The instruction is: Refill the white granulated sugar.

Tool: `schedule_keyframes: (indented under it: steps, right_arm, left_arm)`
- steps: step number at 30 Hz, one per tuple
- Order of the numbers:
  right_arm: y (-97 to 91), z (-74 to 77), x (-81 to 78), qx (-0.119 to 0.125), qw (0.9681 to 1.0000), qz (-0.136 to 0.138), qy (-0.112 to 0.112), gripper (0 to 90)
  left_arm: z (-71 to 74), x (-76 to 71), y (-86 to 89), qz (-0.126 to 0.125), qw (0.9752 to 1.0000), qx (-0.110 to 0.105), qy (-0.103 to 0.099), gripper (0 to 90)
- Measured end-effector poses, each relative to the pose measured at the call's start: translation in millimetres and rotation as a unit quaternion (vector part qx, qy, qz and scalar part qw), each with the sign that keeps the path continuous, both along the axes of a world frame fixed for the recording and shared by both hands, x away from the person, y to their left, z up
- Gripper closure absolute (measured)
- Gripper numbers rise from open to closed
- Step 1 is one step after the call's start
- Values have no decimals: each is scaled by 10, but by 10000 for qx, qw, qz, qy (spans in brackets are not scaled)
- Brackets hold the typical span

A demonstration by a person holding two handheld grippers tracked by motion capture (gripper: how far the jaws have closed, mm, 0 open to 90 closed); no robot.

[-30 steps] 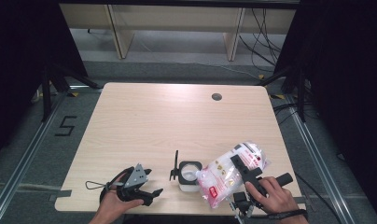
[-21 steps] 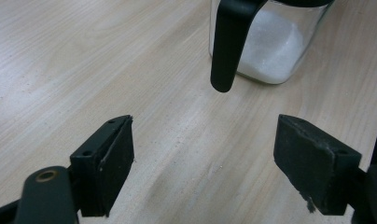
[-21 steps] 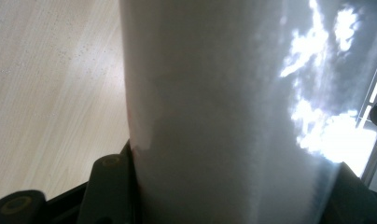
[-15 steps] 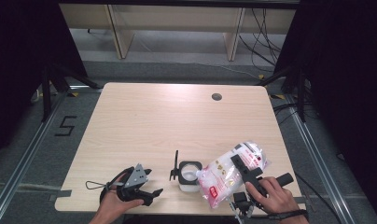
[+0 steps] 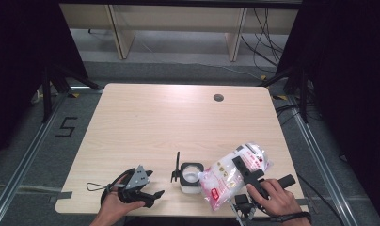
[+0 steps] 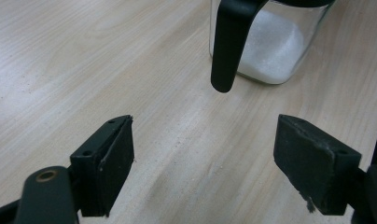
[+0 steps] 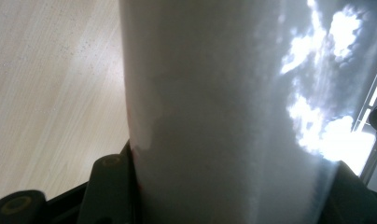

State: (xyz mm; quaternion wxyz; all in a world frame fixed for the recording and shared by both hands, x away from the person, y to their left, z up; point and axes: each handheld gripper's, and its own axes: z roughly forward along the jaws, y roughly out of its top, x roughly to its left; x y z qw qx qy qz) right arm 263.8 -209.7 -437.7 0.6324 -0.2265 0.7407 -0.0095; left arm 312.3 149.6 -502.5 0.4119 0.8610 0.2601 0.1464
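A small glass jar holding white granules stands near the table's front edge, its black handle on the left side. In the left gripper view the jar and handle lie just ahead of my left gripper, whose jaws stand wide apart with bare wood between them. The left gripper rests low on the table, left of the jar. My right gripper is shut on a clear plastic bag of white granules with a red label, tilted with its lower end at the jar. The bag blocks the right gripper view.
The wooden table has a round cable hole at its far right. Its front edge runs just below both hands. Beyond the far edge are shelf legs and floor cables.
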Motion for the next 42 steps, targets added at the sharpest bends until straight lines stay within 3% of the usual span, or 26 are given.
schedule_keyframes:
  steps: [3, 5, 7, 12, 13, 14, 24, 26, 29, 39, 42]
  right_arm:
    - [1, 15, -5, -21, 10000, 30, -70, 477]
    - [9, 38, 0, -122, 9998, 102, -118, 477]
    - [2, 38, -10, 8, 9999, 46, -91, 477]
    - [2, 34, -7, -37, 10000, 23, -63, 478]
    - [-4, 23, -8, -9, 10000, 8, -66, 478]
    - [4, 26, 2, -106, 9999, 67, -93, 478]
    - [-10, 10, -4, 80, 10000, 3, 4, 480]
    - [-4, 43, 0, 4, 9999, 164, -35, 481]
    - [-6, 44, 6, 29, 9999, 164, -29, 482]
    - [-23, 35, 4, 87, 9999, 101, -11, 487]
    - [-29, 31, -1, 172, 9998, 94, 38, 488]
  left_arm:
    - [12, -3, -3, 8, 10000, 66, 8, 198]
    - [4, -3, -5, 0, 10000, 20, -17, 198]
    - [-2, -5, -12, 37, 10000, -58, -12, 198]
    - [3, -4, 0, 18, 10000, 15, -11, 198]
    - [-3, -10, -11, 50, 10000, -84, 10, 198]
    - [-2, -10, -9, 46, 10000, -74, 7, 198]
    - [3, -5, 0, 17, 10000, 3, -2, 198]
    - [3, -3, 1, 6, 10000, -3, -1, 198]
    - [6, -3, 1, 5, 10000, 81, -48, 198]
    - [6, -9, -1, 22, 10000, 22, -24, 198]
    - [17, 3, 6, -86, 9998, 97, -120, 198]
